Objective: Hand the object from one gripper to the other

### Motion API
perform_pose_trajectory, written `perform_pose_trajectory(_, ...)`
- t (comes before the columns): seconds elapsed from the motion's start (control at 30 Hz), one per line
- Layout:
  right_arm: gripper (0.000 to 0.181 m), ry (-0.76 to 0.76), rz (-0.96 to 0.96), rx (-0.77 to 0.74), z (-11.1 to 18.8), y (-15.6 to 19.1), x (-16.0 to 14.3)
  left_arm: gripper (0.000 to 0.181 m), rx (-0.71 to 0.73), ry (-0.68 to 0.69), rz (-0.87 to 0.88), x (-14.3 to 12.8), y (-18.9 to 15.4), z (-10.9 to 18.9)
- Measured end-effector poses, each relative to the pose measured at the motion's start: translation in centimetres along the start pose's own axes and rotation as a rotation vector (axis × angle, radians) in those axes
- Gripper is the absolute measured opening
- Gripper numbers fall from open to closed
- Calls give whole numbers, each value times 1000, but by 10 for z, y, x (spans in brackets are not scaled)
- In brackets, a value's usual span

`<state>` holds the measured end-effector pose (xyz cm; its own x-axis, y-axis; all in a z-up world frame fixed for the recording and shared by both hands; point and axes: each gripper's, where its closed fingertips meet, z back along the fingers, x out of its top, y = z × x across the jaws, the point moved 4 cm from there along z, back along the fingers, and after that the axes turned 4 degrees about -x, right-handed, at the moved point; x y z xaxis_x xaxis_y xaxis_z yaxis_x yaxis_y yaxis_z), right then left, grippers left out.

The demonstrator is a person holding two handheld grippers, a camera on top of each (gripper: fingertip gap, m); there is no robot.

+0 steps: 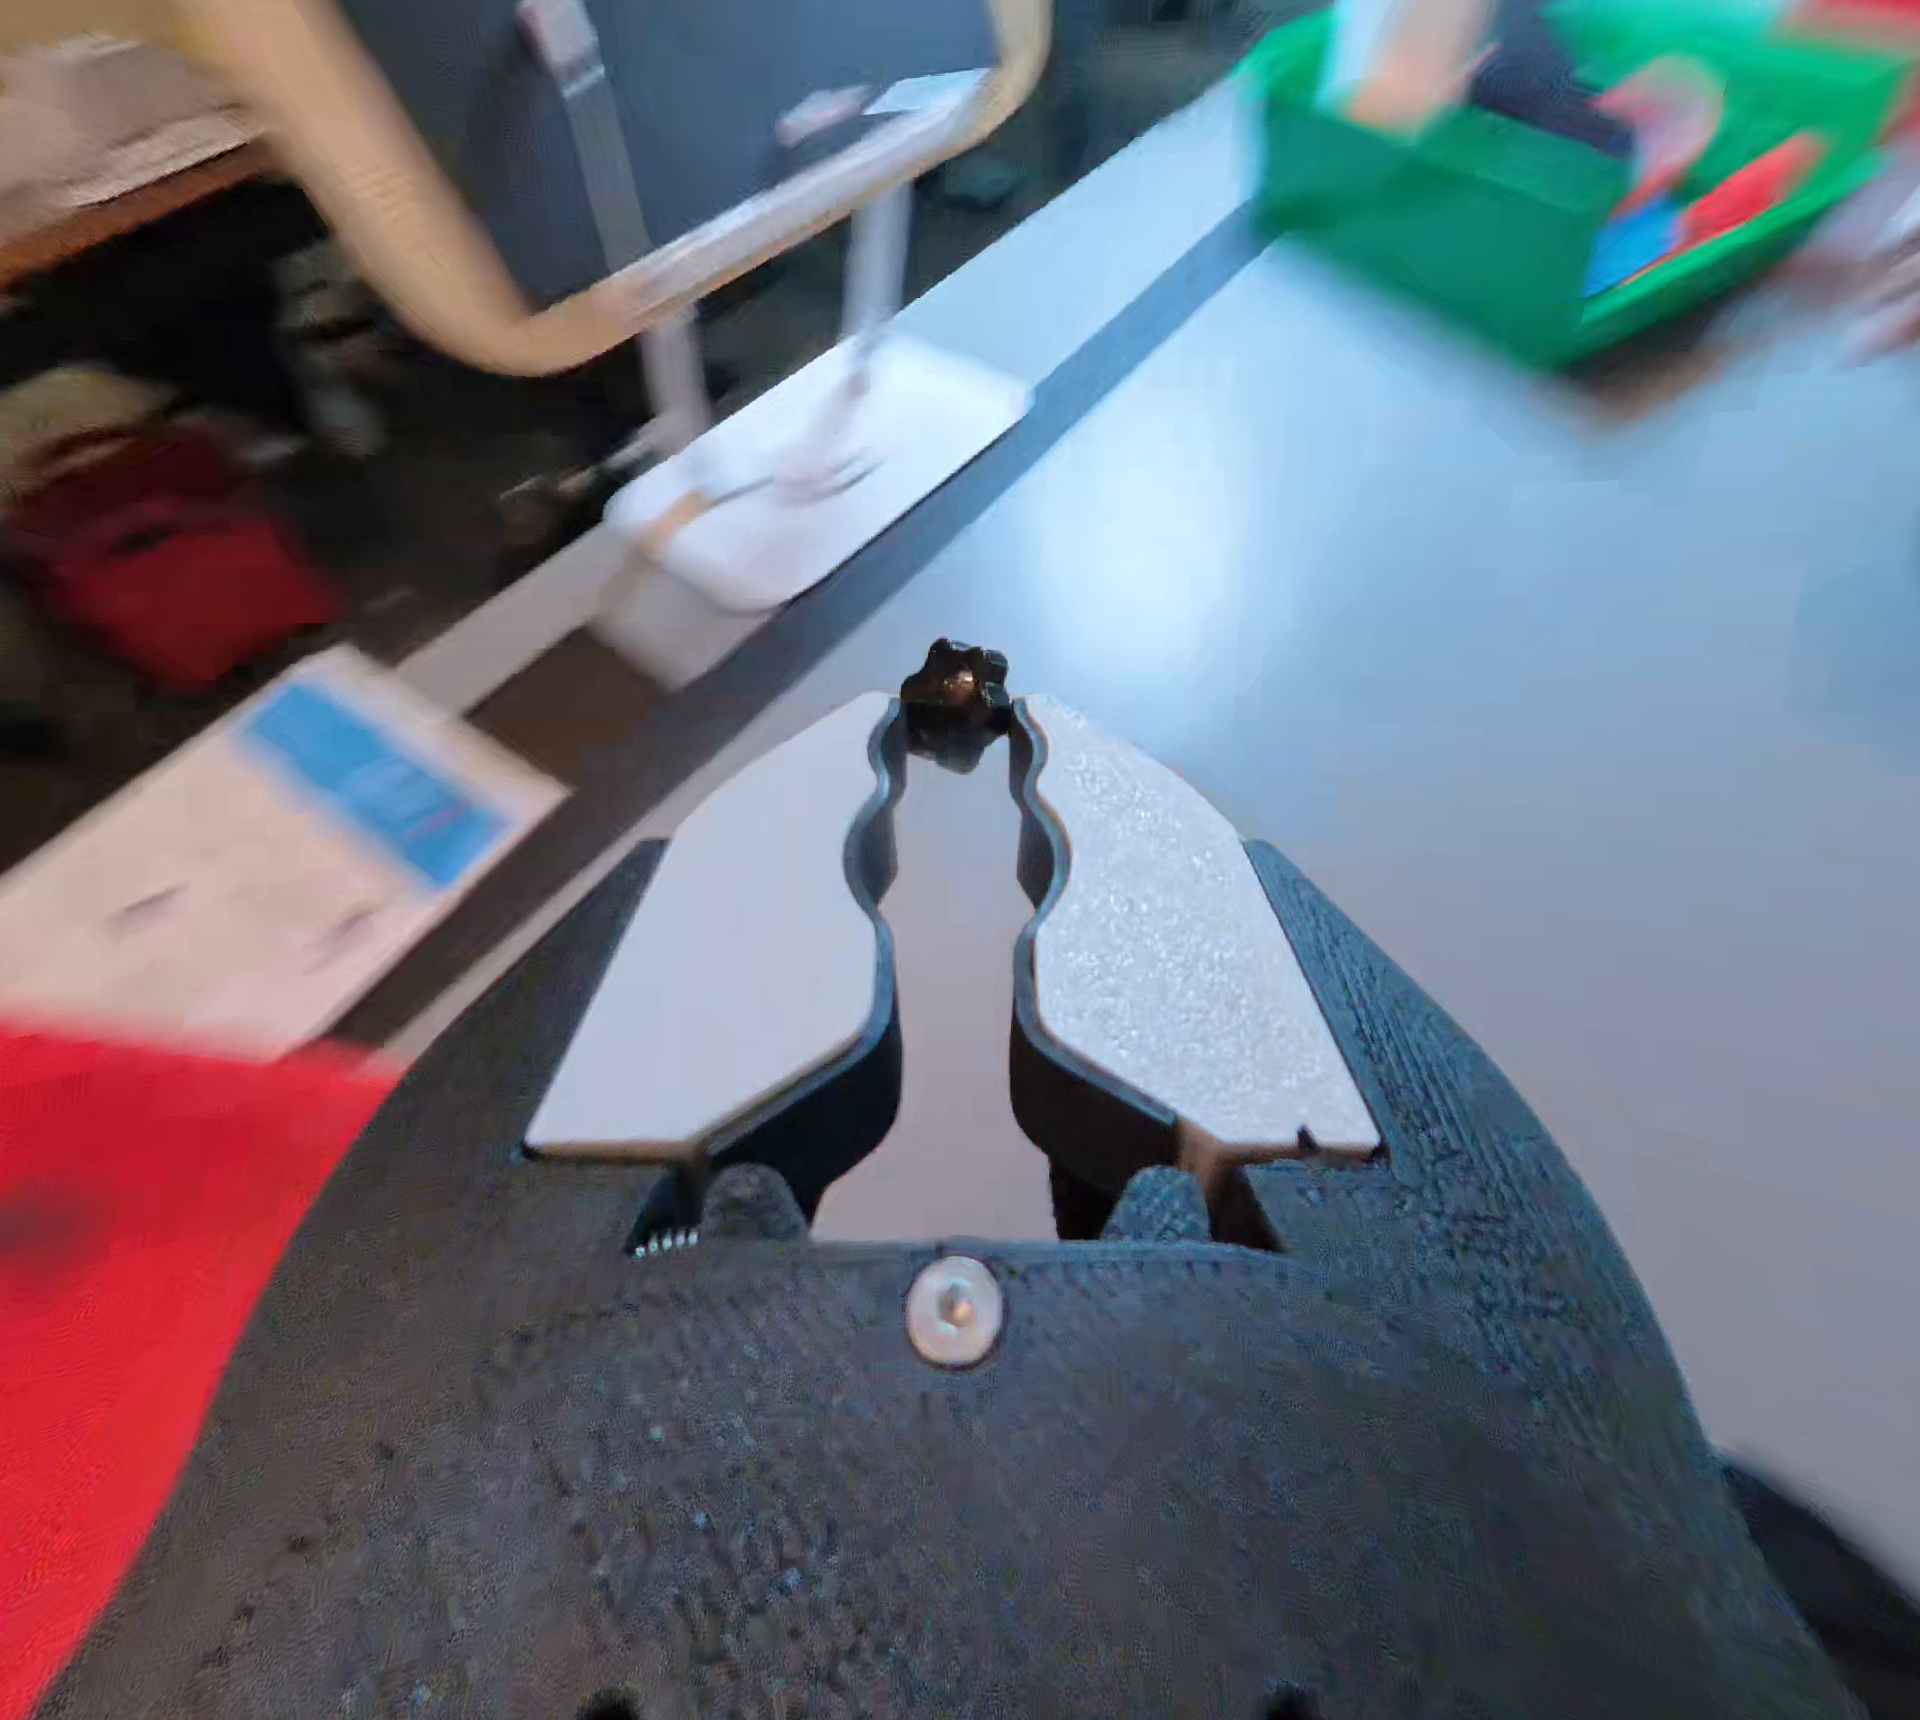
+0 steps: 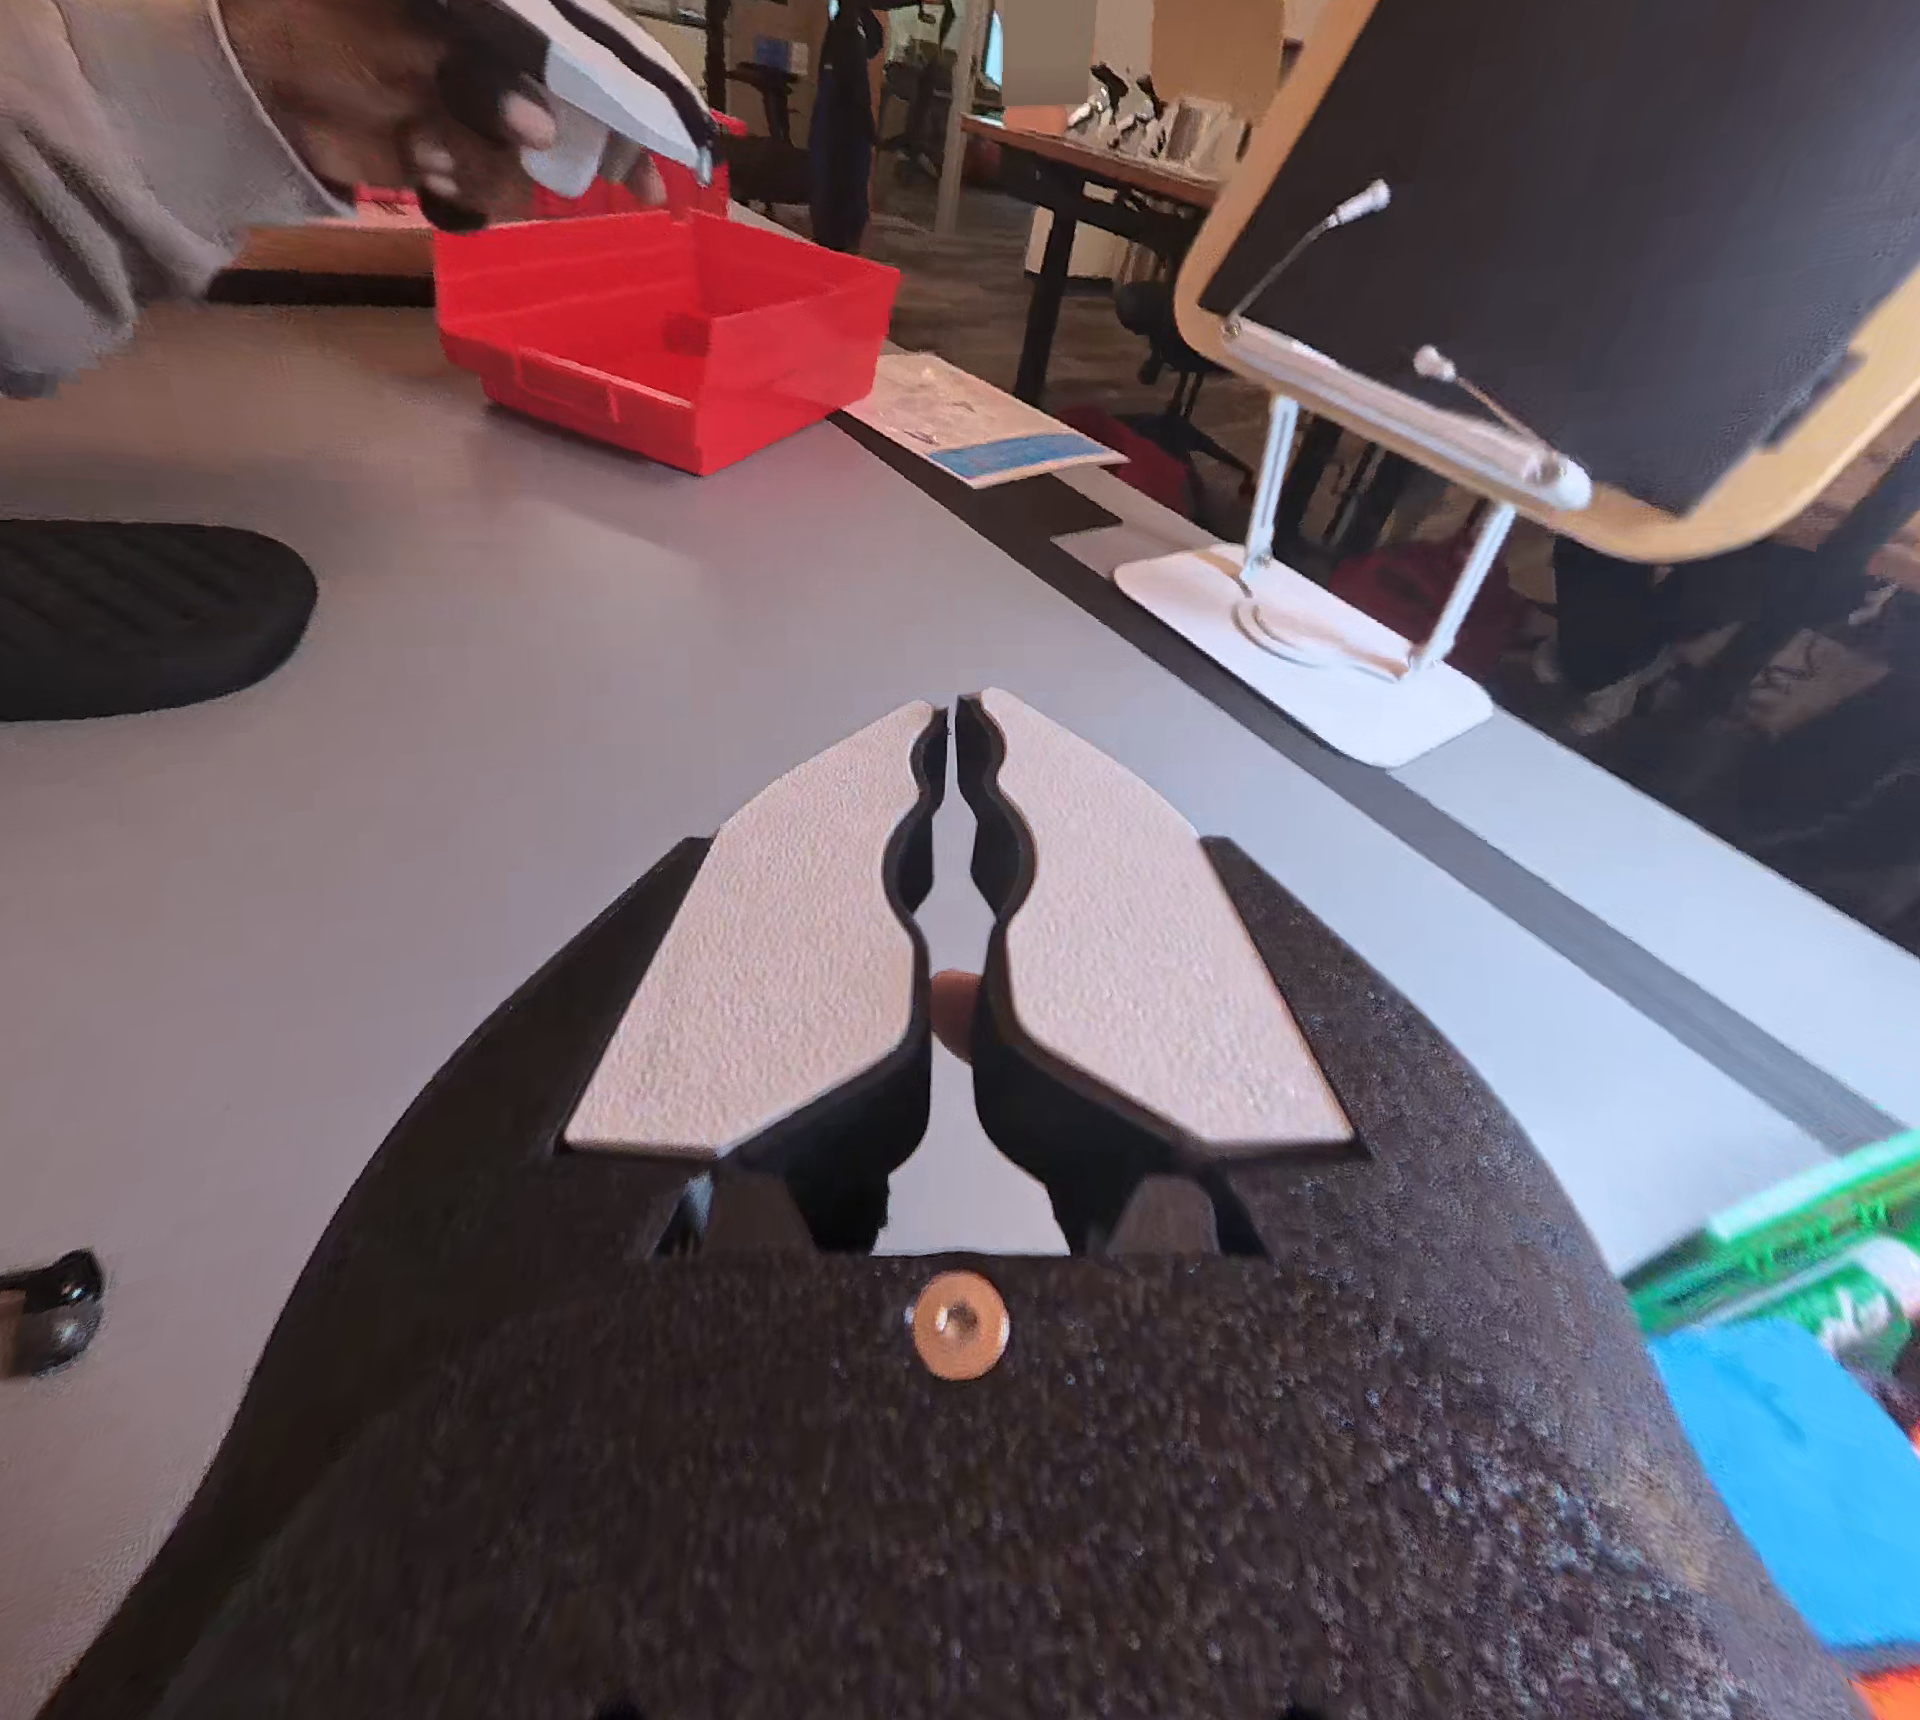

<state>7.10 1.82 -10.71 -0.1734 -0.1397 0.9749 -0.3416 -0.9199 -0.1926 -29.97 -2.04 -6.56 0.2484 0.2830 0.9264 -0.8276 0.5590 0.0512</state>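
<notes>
In the left wrist view my left gripper (image 1: 954,720) is shut on a small black knobbly object (image 1: 954,691), pinched at the very fingertips above the grey table (image 1: 1403,735). In the right wrist view my right gripper (image 2: 954,716) is shut and empty, its tips touching, low over the table. The left gripper also shows in the right wrist view (image 2: 665,112), held in a person's hand at the upper left, above the red bin (image 2: 665,340). The object at its tip is too small to make out there.
A green bin (image 1: 1455,216) with coloured items stands at the right. A tilted board on a white stand (image 2: 1320,662) sits at the table's far edge, near a paper sheet (image 2: 987,439). A black pad (image 2: 135,621) and a small black part (image 2: 47,1312) lie on the left. My hands' fingertips stand some 35 cm from each other.
</notes>
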Motion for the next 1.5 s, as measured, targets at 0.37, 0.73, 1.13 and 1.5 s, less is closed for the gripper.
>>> perform_pose_trajectory(0.37, 24, -220, 373, 14, -37, 75, 61, 18, -767, -434, 658, 34, -192, -83)
perform_pose_trajectory(0.73, 6, -231, 528, 35, -49, 97, 20, 17, -858, -352, 799, -10, -208, -104)
perform_pose_trajectory(1.13, 6, -173, -637, 881, -26, 94, 18, 44, -869, -381, 250, -6, -235, -89)
perform_pose_trajectory(1.5, 9, -163, -691, 694, -44, 77, 3, 11, -778, -272, 210, -16, -232, -99)
